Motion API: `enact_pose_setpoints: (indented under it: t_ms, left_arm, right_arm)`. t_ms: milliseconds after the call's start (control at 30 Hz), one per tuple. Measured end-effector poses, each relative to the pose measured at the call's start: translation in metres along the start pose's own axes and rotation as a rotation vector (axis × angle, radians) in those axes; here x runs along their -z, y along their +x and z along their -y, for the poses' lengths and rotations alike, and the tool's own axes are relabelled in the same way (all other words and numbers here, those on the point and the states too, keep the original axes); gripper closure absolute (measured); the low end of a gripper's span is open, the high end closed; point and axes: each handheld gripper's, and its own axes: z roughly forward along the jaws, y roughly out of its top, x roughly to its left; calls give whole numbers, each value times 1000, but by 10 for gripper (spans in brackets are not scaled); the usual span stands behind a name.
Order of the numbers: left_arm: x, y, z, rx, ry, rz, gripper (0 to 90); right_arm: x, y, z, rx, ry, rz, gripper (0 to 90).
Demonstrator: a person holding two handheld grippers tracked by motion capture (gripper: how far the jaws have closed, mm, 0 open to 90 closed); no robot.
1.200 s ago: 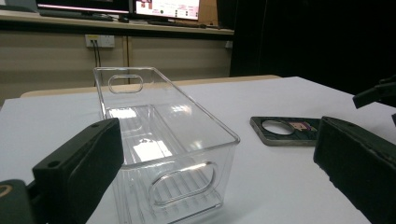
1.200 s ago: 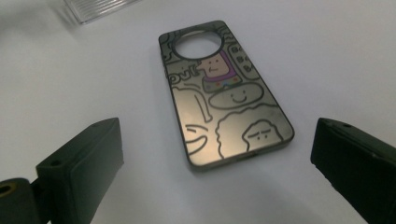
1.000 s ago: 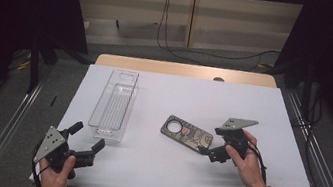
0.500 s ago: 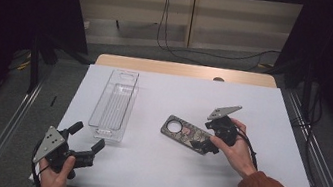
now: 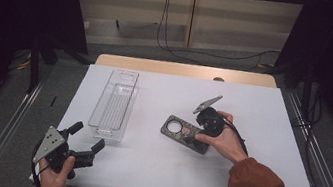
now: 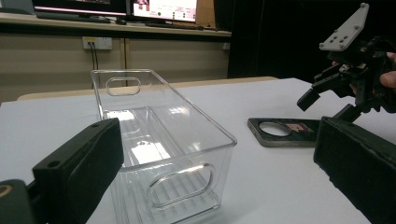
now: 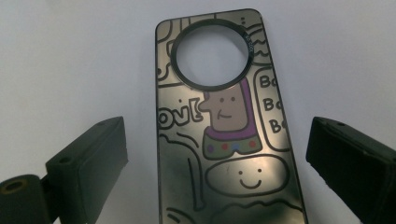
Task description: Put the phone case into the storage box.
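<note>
While its jaws stand wide apart, the right tool (image 7: 217,154) straddles the phone case (image 7: 226,126) (untouched).

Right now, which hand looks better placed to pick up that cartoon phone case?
The right gripper: it hangs over the phone case, open jaws on either side. The left gripper sits open near the clear bin.

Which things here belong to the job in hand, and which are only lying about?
In the job:
right gripper, jaws open either side of the phone case
clear plastic bin, the likely container

Lying about:
cables on the floor
wall socket
</note>
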Motion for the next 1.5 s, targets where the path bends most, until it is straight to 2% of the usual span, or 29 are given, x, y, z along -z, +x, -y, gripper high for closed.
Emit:
enact_pose_setpoints:
  t_ms: [100,300,400,633,800,833,933,1000,1067,1167,1500]
  left_arm:
    - [0,1,0,-2,4,6,18]
    - [0,0,0,2,3,0,18]
    - [0,0,0,0,2,7,18]
    - [0,0,0,2,4,0,18]
    - [-1,0,1,5,6,4,18]
    - [-1,0,1,5,3,9,18]
    - [-1,0,1,3,4,4,18]
    - [-1,0,1,5,3,9,18]
    - [-1,0,1,1,6,7,18]
    - [-1,0,1,-3,6,8,18]
    - [-1,0,0,-4,8,5,18]
  right_arm:
    - [-5,-2,-7,8,35,-21,47]
    - [-12,-3,-14,28,88,-21,44]
    - [-20,-5,-14,31,128,-28,48]
    - [-29,-7,-11,39,171,-32,43]
    - [-30,-6,-11,41,173,-28,21]
    - [-31,-6,-11,54,180,-30,8]
    - [-33,-2,-11,69,192,-10,0]
    - [-33,-1,-11,62,194,-4,0]
    - [-34,-1,-10,94,193,4,0]
    - [-36,3,-11,112,213,35,0]
    - [-36,5,-12,112,230,54,0]
